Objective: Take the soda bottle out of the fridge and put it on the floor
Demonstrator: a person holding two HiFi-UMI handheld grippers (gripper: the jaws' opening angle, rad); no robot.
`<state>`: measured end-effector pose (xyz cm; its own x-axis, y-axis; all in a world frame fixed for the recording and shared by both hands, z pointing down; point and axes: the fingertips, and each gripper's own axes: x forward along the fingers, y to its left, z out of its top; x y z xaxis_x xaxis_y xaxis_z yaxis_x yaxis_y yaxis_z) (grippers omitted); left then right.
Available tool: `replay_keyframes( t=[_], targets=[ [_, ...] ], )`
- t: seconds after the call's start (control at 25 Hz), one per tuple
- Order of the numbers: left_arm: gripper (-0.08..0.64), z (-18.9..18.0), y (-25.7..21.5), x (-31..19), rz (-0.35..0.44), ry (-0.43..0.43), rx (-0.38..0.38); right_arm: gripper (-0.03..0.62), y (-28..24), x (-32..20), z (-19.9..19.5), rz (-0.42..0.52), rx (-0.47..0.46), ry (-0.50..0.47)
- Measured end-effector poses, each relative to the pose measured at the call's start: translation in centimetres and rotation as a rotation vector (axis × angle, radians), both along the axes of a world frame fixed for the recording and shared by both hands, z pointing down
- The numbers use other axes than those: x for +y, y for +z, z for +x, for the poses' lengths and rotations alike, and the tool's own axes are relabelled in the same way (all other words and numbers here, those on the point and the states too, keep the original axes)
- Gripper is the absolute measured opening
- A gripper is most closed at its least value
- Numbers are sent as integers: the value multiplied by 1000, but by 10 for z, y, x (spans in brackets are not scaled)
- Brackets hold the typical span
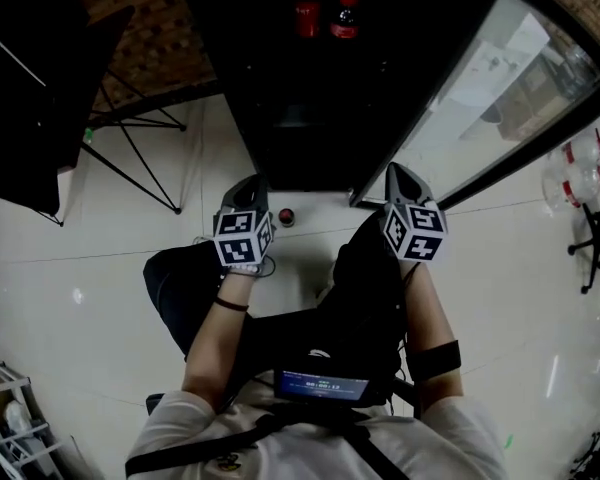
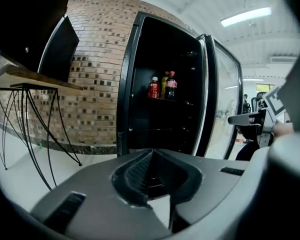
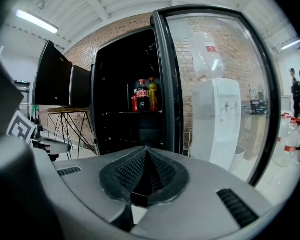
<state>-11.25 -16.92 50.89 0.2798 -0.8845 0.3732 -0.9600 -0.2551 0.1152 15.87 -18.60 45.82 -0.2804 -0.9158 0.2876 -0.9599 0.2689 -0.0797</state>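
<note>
The black fridge [image 1: 300,118] stands open ahead of me. Three soda bottles are on a dark upper shelf: a red one [image 2: 153,88], an orange one [image 2: 164,84] and a dark cola [image 2: 171,85]; the right gripper view also shows the cola [image 3: 141,96]. A small bottle with a red cap [image 1: 286,217] stands on the floor in front of the fridge, between my two grippers. My left gripper [image 1: 245,193] is shut and empty, its pads meeting [image 2: 151,156]. My right gripper [image 1: 405,183] is level with it, also shut with nothing in it [image 3: 146,154].
The fridge's glass door [image 1: 490,88] swings open to the right. A black table on thin wire legs [image 1: 130,138] stands at the left against the brick wall. A white water dispenser [image 3: 217,119] shows through the door, and water jugs [image 1: 580,173] lie at the far right.
</note>
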Motion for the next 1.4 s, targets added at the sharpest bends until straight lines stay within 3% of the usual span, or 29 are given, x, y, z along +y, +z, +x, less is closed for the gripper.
replay_keyframes(
  t=[0.24,0.76,1.4],
  targets=[
    [2,-3,-29,6,30,8,-43,15,-3,7,0,25,-4,5],
    [2,-4,-55,17,49,19,-47,14,-14,21,-19,47,-3,-39],
    [2,1,-46,18,27,22,-47,14,-12,21,-16,43,0,-34]
  ],
)
